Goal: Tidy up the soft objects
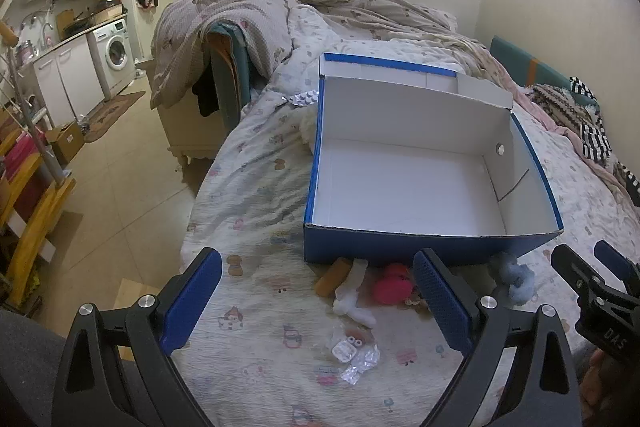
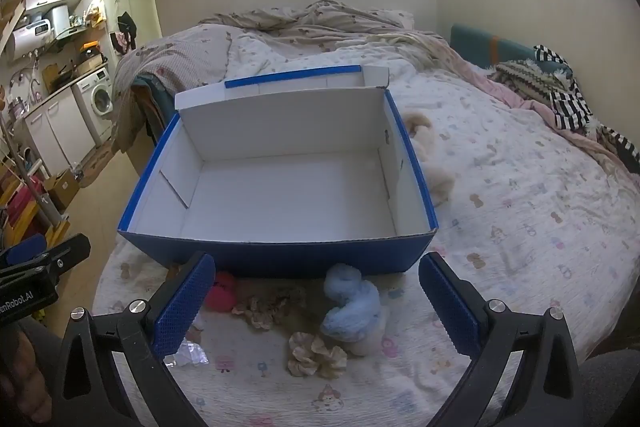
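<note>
An open blue box with a white inside [image 1: 400, 183] [image 2: 288, 187] stands empty on the bed. Soft things lie in front of it: a red plush [image 1: 392, 283] [image 2: 220, 293], a white sock [image 1: 352, 291], an orange piece [image 1: 334, 275], a fluffy light-blue item [image 1: 514, 277] [image 2: 352, 307], a beige scrunchie [image 2: 316, 355] and a brown lacy one [image 2: 268, 307]. My left gripper [image 1: 320, 303] is open above the sock and plush. My right gripper [image 2: 316, 303] is open above the blue item. Both are empty.
Clear plastic wrappers [image 1: 352, 351] lie near me on the patterned bedsheet [image 2: 520, 227]. A cream plush [image 2: 428, 155] lies right of the box. A rumpled duvet [image 1: 280, 7] and striped clothes [image 2: 568, 103] lie further back. The bed's left edge drops to the floor [image 1: 120, 187].
</note>
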A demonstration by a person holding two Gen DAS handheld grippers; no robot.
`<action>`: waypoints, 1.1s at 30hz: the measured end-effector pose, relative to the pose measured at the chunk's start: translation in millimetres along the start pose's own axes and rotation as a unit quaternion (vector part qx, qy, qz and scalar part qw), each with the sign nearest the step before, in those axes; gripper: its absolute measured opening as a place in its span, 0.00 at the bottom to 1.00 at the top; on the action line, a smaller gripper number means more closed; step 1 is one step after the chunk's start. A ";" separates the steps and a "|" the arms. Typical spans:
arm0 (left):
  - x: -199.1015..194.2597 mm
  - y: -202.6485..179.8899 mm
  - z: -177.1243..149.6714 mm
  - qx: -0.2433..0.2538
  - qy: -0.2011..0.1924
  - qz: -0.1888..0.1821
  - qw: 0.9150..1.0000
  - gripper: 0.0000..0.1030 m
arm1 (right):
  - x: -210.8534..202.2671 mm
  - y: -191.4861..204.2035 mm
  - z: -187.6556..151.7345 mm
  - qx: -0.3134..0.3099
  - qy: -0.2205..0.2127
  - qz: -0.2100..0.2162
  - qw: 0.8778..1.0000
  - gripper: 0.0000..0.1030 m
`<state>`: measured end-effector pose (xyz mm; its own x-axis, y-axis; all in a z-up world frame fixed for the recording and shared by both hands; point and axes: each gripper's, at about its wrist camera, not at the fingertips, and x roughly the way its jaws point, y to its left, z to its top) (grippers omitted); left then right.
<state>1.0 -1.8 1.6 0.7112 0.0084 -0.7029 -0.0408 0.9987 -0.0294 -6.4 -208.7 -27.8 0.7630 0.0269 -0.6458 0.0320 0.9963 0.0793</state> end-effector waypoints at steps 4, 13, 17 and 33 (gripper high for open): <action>0.5 0.0 -0.2 -0.002 -0.002 0.000 1.000 0.93 | 0.2 0.3 -0.2 0.000 0.000 0.000 1.000 1.00; -2.5 0.9 -1.1 -0.002 -0.005 0.000 1.000 0.93 | 0.6 0.9 -0.4 0.000 0.000 -0.001 1.000 1.00; -2.5 0.8 -0.5 -0.001 -0.005 0.000 1.000 0.93 | 0.7 0.8 -0.3 -0.001 -0.001 -0.001 1.000 1.00; -3.4 1.8 -0.3 -0.001 -0.004 -0.001 1.000 0.93 | -0.1 -1.3 1.3 0.000 0.000 0.000 1.000 1.00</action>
<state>-1.7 0.0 3.7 0.7166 0.0066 -0.6974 -0.0405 0.9987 -0.0322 -5.7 -210.1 -26.8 0.7625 0.0269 -0.6464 0.0325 0.9963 0.0798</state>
